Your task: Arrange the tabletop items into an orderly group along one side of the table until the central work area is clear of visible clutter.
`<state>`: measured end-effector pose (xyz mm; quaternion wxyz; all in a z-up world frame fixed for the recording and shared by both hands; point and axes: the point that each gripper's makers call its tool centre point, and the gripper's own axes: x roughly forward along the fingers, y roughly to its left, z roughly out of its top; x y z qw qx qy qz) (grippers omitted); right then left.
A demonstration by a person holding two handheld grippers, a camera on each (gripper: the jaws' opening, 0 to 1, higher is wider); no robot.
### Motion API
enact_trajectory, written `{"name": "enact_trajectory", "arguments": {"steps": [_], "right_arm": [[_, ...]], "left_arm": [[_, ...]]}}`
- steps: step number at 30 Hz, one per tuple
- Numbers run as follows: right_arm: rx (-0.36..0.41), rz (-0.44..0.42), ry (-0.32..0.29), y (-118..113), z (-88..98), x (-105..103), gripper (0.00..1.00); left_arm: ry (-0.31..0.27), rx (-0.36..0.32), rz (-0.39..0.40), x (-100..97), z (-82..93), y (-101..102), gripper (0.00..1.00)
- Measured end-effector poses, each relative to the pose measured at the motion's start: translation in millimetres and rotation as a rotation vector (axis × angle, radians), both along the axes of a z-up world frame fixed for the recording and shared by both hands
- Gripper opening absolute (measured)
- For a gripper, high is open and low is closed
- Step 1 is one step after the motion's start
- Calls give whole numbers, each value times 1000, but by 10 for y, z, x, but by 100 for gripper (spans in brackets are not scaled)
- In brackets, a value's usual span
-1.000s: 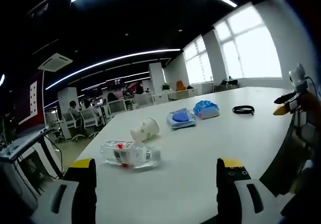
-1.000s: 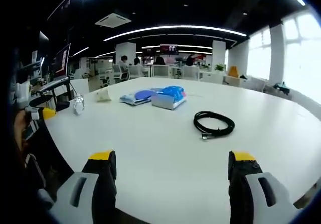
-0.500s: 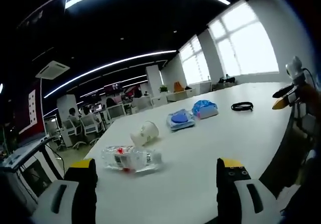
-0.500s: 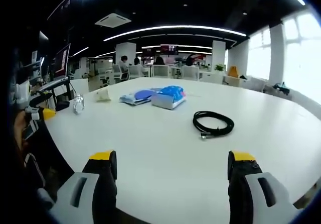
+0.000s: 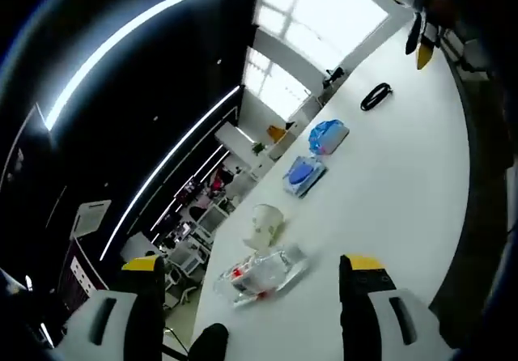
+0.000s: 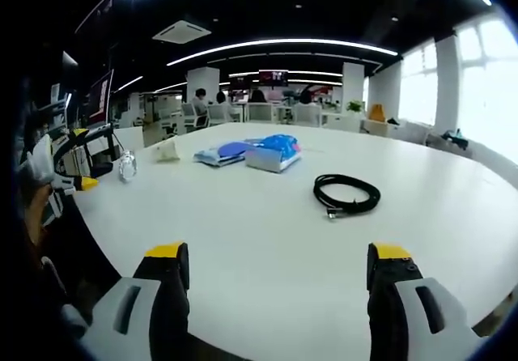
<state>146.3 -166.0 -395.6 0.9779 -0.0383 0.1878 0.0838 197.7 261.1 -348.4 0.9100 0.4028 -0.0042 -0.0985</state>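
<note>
Both tongs stand with their jaws spread wide and nothing between them: the left gripper [image 5: 252,284] hangs above the table's near edge, its view rolled steeply, while the right gripper [image 6: 275,268] sits level over a bare stretch of the white table [image 6: 267,296] near another part of that edge. Neither touches an item, so the sorting looks barely begun, and the wide jaws suit an approach rather than a carry. The items lie strung in a loose line across the table's middle rather than along one side. Just ahead of the left gripper lies a clear plastic bottle [image 5: 261,275] on its side, with a red-and-white label too small to read; beyond it a tipped paper cup [image 5: 264,223] rests on its side, its print also unreadable. Farther on come a flat blue packet [image 5: 303,174] and a blue-and-white pack [image 5: 327,137], lying just beside each other, then a coiled black cable [image 6: 346,194] well apart toward the far edge, nearest the right gripper. No brand or writing can be made out. The bottle seems the left gripper's likely first pick.
</note>
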Motion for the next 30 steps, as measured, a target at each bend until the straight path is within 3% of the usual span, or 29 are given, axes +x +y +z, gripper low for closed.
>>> {"name": "enact_trajectory", "arguments": {"steps": [7, 10, 13, 20, 30], "right_arm": [[-7, 5, 1, 19, 5, -11, 88], [-5, 4, 1, 17, 6, -10, 88], [-7, 6, 0, 27, 8, -8, 88], [-11, 11, 8, 47, -10, -3, 87], [-8, 17, 11, 75, -18, 1, 87]], "left_arm": [[4, -17, -13, -3, -5, -25, 92], [14, 23, -4, 2, -37, -4, 92], [39, 107, 28, 20, -117, 59, 92], [35, 133, 21, 43, -122, 49, 92], [34, 224, 37, 121, -160, 81, 92]]}}
